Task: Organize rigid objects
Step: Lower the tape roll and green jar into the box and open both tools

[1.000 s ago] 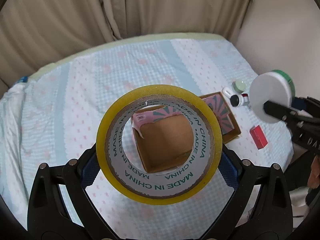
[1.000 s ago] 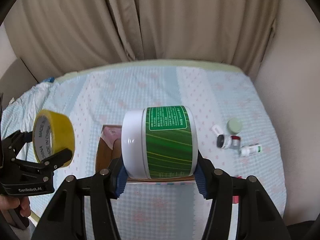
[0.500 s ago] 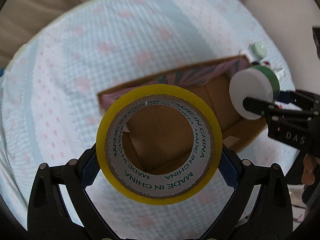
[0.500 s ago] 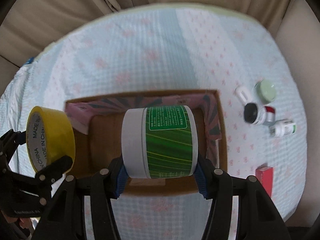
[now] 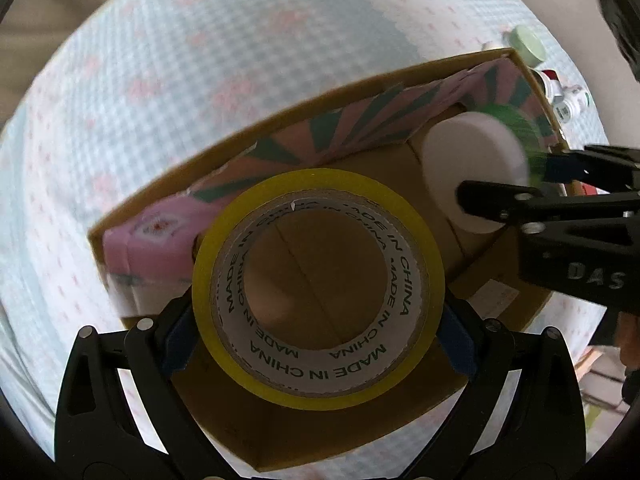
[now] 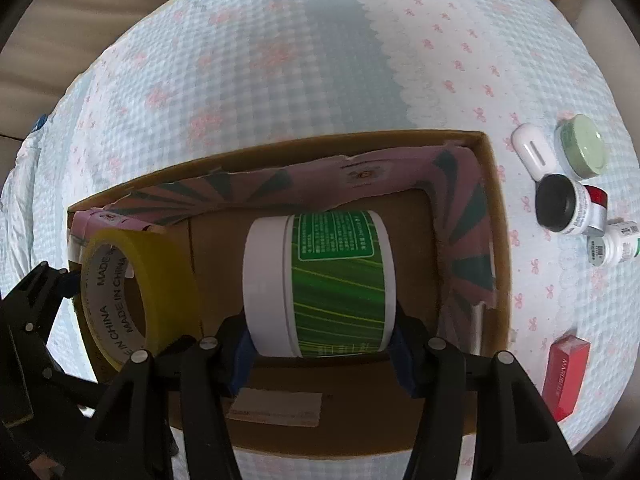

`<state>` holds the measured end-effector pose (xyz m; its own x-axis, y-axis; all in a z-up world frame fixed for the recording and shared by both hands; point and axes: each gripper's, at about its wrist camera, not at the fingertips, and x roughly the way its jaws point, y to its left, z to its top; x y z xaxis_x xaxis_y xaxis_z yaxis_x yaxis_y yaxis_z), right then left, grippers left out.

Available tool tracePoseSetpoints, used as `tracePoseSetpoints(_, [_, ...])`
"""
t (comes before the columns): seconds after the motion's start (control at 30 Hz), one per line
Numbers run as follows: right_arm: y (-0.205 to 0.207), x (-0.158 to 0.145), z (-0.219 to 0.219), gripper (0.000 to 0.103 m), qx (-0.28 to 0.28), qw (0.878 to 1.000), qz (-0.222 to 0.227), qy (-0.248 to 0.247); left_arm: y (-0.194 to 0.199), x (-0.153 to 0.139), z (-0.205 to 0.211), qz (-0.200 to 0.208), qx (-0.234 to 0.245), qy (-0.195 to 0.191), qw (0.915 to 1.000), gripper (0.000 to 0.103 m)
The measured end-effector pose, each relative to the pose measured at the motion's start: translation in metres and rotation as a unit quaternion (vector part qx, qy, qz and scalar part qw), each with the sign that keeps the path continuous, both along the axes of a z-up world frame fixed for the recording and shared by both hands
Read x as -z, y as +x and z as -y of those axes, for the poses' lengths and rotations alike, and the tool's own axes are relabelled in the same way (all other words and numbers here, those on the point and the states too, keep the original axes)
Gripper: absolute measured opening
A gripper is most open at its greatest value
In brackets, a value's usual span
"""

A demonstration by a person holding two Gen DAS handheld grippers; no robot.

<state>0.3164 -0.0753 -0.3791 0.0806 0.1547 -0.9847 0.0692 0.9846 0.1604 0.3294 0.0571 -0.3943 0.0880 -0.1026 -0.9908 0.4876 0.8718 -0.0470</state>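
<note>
Fingers of the left gripper (image 5: 318, 322) clamp a yellow tape roll (image 5: 318, 288), hole facing forward; the right gripper (image 6: 322, 346) grips a green jar (image 6: 320, 282) lying sideways. Both hang over the open cardboard box (image 6: 494, 216), tape at its left end, jar mid-box, the floor straight ahead of each.

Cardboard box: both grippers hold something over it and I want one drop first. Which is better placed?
Probably right: the right gripper holds the green jar sideways over bare floor of the cardboard box, clear of the walls.

Left tool (image 5: 318, 316), right tool (image 6: 322, 344): black plastic frames, silver screws, blue pads; "DAS" lettering.
</note>
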Motion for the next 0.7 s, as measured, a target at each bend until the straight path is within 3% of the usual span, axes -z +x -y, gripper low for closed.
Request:
tracePoseSetpoints(0.07, [0.001, -0.006, -0.002, 0.072, 0.002, 1.0, 0.016, 0.002, 0.0, -0.001, 0.001, -0.006, 0.0, 0.003, 1.0, 0.1])
tracePoseSetpoints(0.1, [0.001, -0.008, -0.002, 0.101, 0.0, 1.0, 0.022, 0.004, 0.0, 0.0, -0.001, -0.014, -0.006, 0.0, 0.9999, 0.103])
tracePoseSetpoints(0.37, [-0.004, -0.021, -0.004, 0.103, -0.012, 0.999, 0.041, 0.009, -0.003, -0.022, -0.012, 0.008, -0.033, -0.018, 0.9993, 0.102])
tracePoseSetpoints(0.7, [-0.025, -0.061, -0.014, 0.103, -0.009, 0.997, 0.074, 0.009, -0.026, -0.057, -0.028, 0.033, -0.039, -0.029, 0.9983, 0.102])
